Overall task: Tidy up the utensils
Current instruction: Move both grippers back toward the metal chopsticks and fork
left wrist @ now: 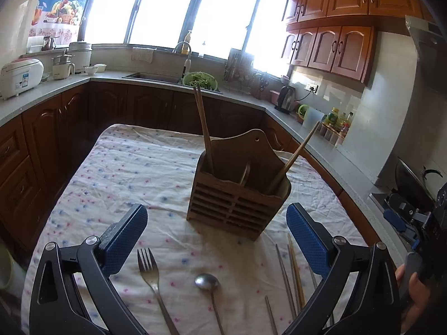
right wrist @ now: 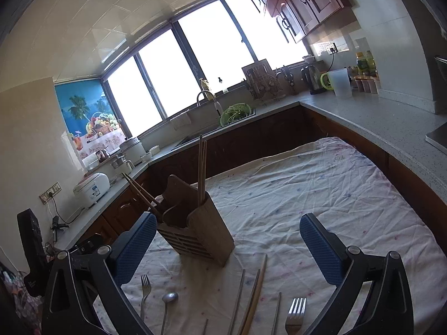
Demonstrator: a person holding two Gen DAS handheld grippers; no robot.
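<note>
both claws are spread wide and nothing is held in either. in the left wrist view the left claw hangs above the cloth-covered surface, with a fork and a spoon lying between its fingers at the lower centre of the frame. in the right wrist view the right claw is seen over loose chopsticks and a second fork at the bottom of the frame.

the wooden holder stands upright at the centre of the left view; two brown chopsticks are already standing in its left compartment and another leans out of the right one. several pieces are left on the cloth, so the task is judged only partly done.

for the step in hand, one utensil should be taken at a time. a thin piece lying flat on soft cloth is best pinched across its handle, with the claw lowered squarely so the fabric is not gathered too. the piece should then be tipped upright and lowered into an open compartment, clear of the sticks already standing there.

as for room, the holder sits just beyond the loose pieces, so a short lift is judged enough. open cloth is available to the upper left of the left view and the upper right of the right view. the near utensils run off the bottom edge of both frames, so their ends cannot be seen. the holder could be tipped if its leaning stick is knocked.
</note>
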